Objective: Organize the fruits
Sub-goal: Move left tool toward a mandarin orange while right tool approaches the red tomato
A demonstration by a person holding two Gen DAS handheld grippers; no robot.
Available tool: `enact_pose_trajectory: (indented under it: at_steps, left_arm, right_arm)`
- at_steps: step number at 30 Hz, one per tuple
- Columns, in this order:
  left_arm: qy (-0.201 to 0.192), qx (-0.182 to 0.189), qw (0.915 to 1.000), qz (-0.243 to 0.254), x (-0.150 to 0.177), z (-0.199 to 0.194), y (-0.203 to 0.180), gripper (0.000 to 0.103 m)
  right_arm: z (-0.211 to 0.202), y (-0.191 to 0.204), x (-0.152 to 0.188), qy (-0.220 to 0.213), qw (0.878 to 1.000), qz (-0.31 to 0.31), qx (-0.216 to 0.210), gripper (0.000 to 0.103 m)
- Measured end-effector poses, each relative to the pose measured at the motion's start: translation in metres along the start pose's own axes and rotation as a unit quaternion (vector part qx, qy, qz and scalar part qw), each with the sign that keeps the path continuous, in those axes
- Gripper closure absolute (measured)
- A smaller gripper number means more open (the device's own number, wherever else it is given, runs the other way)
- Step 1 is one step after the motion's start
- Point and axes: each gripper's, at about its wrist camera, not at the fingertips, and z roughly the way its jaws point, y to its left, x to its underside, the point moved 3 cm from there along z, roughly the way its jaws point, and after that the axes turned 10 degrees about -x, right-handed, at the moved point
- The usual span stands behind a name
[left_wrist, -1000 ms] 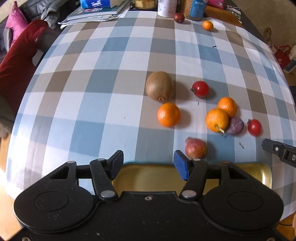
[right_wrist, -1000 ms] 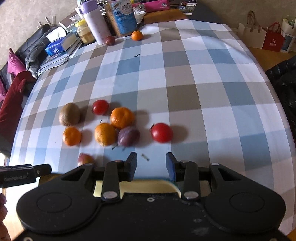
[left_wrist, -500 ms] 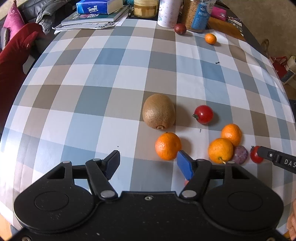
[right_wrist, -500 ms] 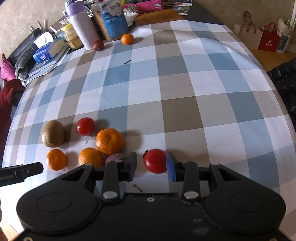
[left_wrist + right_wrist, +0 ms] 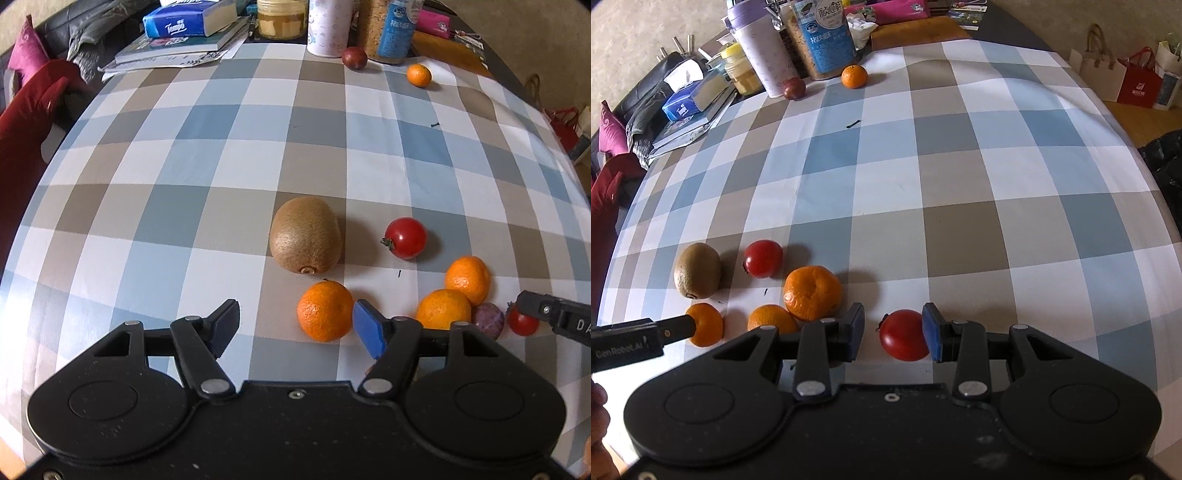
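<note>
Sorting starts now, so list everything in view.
Kiwi: 1, brown, mid-table.
Mandarins: 4, orange, three near the grippers, one far by the canister.
Tomatoes: 2, red, one beside the kiwi, one at the right gripper.
Purple fruit: 2, one by the mandarins, one by the cup.
Cup: 1, white, far edge.
Canister: 1, blue label, far edge.
Jar: 1, yellowish, far edge.
Tissue pack: 1, blue, on books.
Tablecloth: 1, blue-beige check.
Left gripper: black, jaws just been opening, nothing gripped.
Right gripper: black, open around a tomato.
</note>
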Motion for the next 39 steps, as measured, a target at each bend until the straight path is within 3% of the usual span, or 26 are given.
enact_pose_trajectory:
  at_steps: [8, 19, 23, 27, 39]
  left_arm:
    - [0.002, -0.011, 0.9998, 0.014, 0.003, 0.01, -0.01, 0.033]
    - [-0.026, -0.009, 0.9993, 0.026, 0.01, 0.018, -0.014, 0.031]
    - [-0.051, -0.011, 0.9985, 0.015, 0.013, 0.02, -0.014, 0.031]
    - [-0.052, -0.013, 0.9985, 0.014, 0.017, 0.029, -0.017, 0.03]
    - [-0.087, 0.0, 0.9962, 0.01, 0.024, 0.032, -0.011, 0.025]
  right_arm:
    - [0.005, -0.004, 0.001, 0.006, 1.0, -0.01, 0.015, 0.065]
    - [0.014, -0.006, 0.014, 0.002, 1.0, -0.011, 0.009, 0.065]
    - [0.015, -0.009, 0.02, -0.017, 1.0, 0.016, 0.003, 0.065]
    - [0.014, -0.007, 0.026, -0.043, 0.999, 0.018, 0.01, 0.065]
    - [0.014, 0.008, 0.044, -0.111, 0.991, -0.011, 0.071, 0.065]
